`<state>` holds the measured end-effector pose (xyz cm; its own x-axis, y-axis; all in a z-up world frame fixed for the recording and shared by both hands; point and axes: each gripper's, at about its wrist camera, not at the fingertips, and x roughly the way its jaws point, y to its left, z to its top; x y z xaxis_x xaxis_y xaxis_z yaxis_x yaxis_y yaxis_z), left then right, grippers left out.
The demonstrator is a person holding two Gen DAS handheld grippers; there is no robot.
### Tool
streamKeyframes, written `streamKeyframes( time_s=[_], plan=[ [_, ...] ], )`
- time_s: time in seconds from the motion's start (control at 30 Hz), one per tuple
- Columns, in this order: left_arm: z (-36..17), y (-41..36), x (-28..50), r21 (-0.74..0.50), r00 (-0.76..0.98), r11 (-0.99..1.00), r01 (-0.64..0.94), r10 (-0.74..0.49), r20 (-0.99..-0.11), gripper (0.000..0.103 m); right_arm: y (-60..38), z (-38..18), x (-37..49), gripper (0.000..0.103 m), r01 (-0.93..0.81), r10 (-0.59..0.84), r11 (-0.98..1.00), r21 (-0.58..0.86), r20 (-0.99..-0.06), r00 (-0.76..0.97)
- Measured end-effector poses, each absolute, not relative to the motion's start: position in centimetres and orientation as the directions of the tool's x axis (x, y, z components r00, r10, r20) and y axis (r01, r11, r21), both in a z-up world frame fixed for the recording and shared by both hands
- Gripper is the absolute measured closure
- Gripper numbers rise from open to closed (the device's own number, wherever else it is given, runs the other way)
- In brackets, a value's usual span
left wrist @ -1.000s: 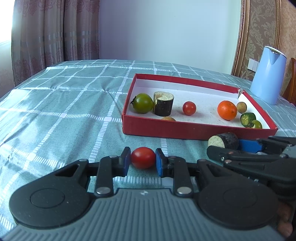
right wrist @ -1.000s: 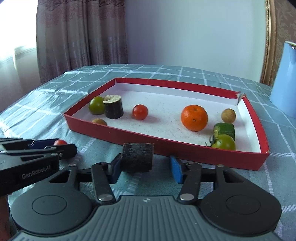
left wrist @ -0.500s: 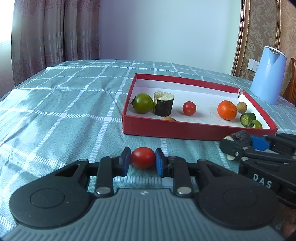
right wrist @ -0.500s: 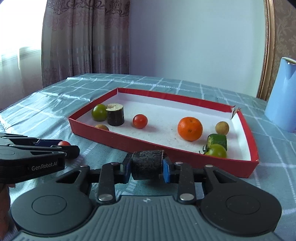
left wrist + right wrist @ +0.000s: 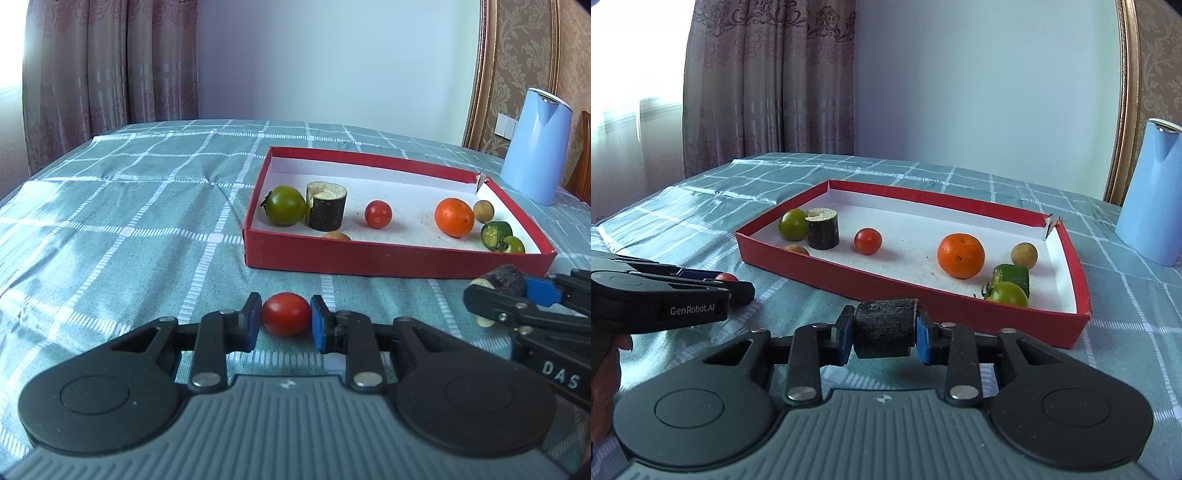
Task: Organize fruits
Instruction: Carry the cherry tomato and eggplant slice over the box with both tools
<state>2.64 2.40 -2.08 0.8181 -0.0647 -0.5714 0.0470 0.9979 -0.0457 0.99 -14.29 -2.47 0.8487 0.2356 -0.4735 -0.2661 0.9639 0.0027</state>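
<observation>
My left gripper [image 5: 286, 321] is shut on a red cherry tomato [image 5: 286, 314], just above the tablecloth in front of the red tray [image 5: 369, 254]. My right gripper [image 5: 884, 334] is shut on a dark eggplant chunk [image 5: 884, 328] and holds it raised before the tray's near wall [image 5: 886, 284]. The chunk also shows in the left wrist view [image 5: 504, 282]. The tray holds a green tomato [image 5: 285, 210], another eggplant chunk [image 5: 327, 206], a red tomato [image 5: 378, 214], an orange [image 5: 454, 217], a longan [image 5: 484, 211] and several other pieces.
A light blue kettle [image 5: 535, 147] stands behind the tray at the right. A green checked tablecloth [image 5: 129, 206] covers the table. Curtains hang behind at the left. The left gripper's body [image 5: 657, 302] lies left of my right gripper.
The right gripper closed on the eggplant chunk and lifted it, moving right and up. The left gripper held the red tomato still.
</observation>
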Motion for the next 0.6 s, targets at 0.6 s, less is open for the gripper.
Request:
streamKeyframes(
  time_s=[0.6],
  plan=[
    [-2.10,1.76,2.66,0.000,0.819,0.999,0.045,-0.037,-0.572,0.078,-14.79,-2.17,0.49,0.071,-0.267,0.246,0.964,0.018,-0.451,0.858]
  ],
)
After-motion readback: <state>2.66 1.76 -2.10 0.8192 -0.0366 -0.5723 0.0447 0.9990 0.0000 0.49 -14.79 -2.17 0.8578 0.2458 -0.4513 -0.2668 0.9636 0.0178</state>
